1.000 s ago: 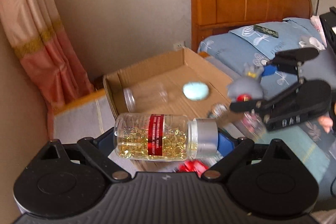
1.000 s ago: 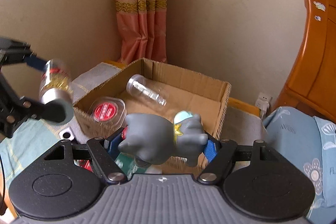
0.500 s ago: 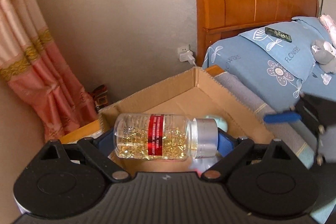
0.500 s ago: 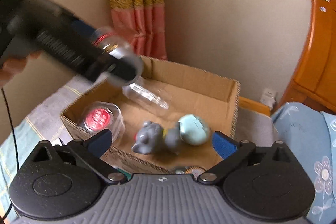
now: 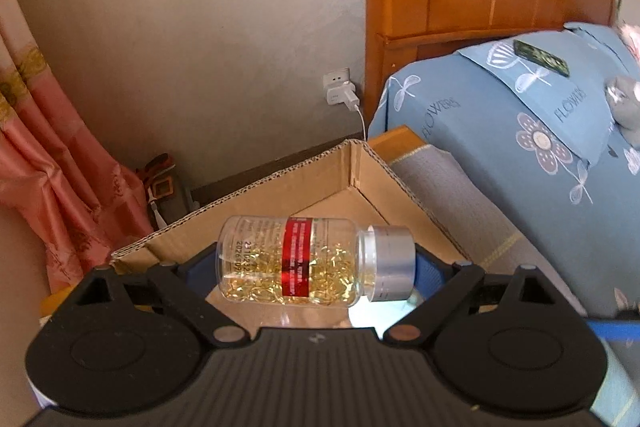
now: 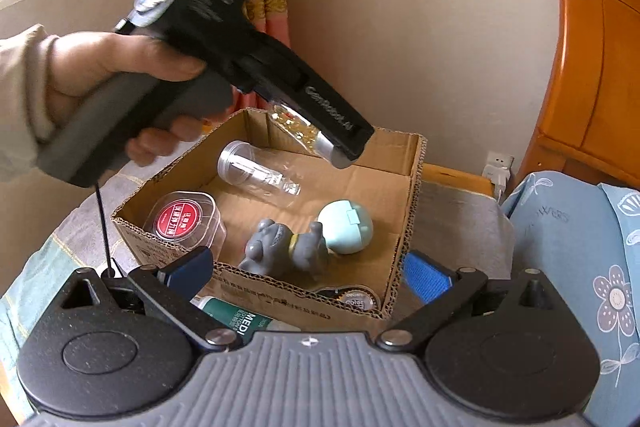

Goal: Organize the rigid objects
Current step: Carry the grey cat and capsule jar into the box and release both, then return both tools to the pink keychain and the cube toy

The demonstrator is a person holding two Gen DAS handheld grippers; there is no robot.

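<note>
The left tool is clamped end to end on a clear plastic bottle of golden capsules with a red label and silver cap, holding it on its side above the open brown cardboard box, toward the box's far wall. From the right wrist view the bottle hangs over the far half of the box, touching nothing inside. The right tool stands wide open with nothing between its blue pads, hovering at the box's near wall.

Already lying in the box are a clear empty plastic jar near the far left, a round clear container with a red lid in the near-left corner, a grey animal figurine by the near wall, and a pale green egg-shaped case touching it.

Left to do, it seems: release the capsule bottle, then gather a green-and-white tube and a small round tin lying outside, against the near wall.
</note>
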